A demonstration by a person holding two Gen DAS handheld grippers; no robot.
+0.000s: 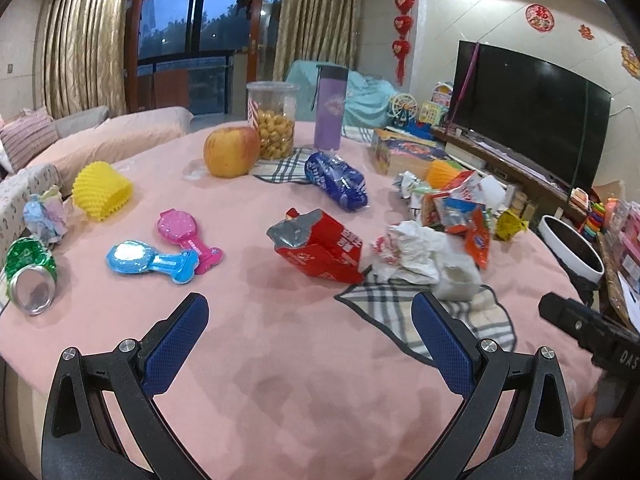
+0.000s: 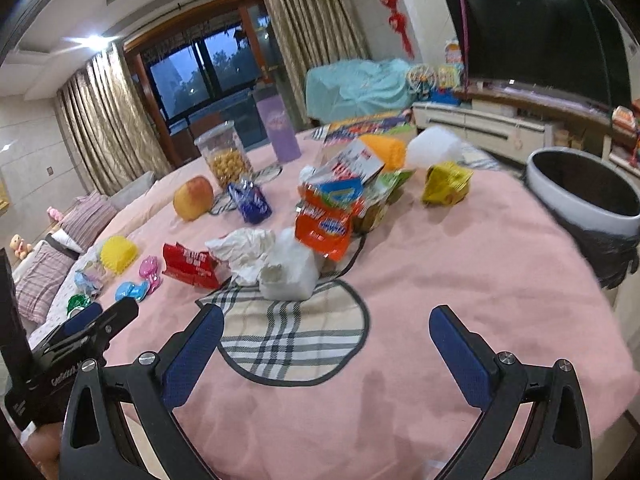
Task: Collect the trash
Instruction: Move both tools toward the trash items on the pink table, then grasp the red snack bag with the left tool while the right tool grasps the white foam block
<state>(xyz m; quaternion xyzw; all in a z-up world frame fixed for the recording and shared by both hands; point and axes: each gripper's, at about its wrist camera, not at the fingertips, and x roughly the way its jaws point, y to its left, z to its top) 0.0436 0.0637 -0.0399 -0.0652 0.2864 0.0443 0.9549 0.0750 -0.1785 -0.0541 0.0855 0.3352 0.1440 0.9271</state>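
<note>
The round table under a pink cloth (image 2: 500,264) carries nearly all the litter, so the collecting looks barely begun, if begun at all. Just off its right edge stands the white-rimmed round bin lined with a black bag (image 2: 580,196); its inside reads dark, and I cannot tell whether anything lies in it.

On the table, the biggest cluster is the heap of bright snack wrappers (image 2: 340,204), orange, green and white, piled at the far edge of a checked cloth mat (image 2: 296,336). In front of it lie a crumpled white paper wad (image 2: 244,248) and a small white torn plastic bag (image 2: 288,276), touching each other on the mat's far edge. Just left of them is a crushed red carton with a silver lining (image 1: 320,248), beyond it a blue foil packet (image 1: 336,180), and to the right a crumpled yellow wrapper (image 2: 446,182). At the left edge sit a dented green drink can (image 1: 30,272) on its side and a scrunched pale wrapper (image 1: 44,216).

Not obviously rubbish: a clear plastic jar part-filled with yellow puffed snacks (image 1: 272,120), a closed purple tumbler (image 1: 330,108), a red-yellow apple (image 1: 231,151), a yellow foam fruit sleeve (image 1: 102,190), and pink and blue toy mirrors (image 1: 160,248).

The left gripper (image 1: 310,320) hangs with jaws wide apart and nothing between them, short of the red carton. The right gripper (image 2: 326,336) is likewise spread and empty, over the mat, nearest the white bag.
</note>
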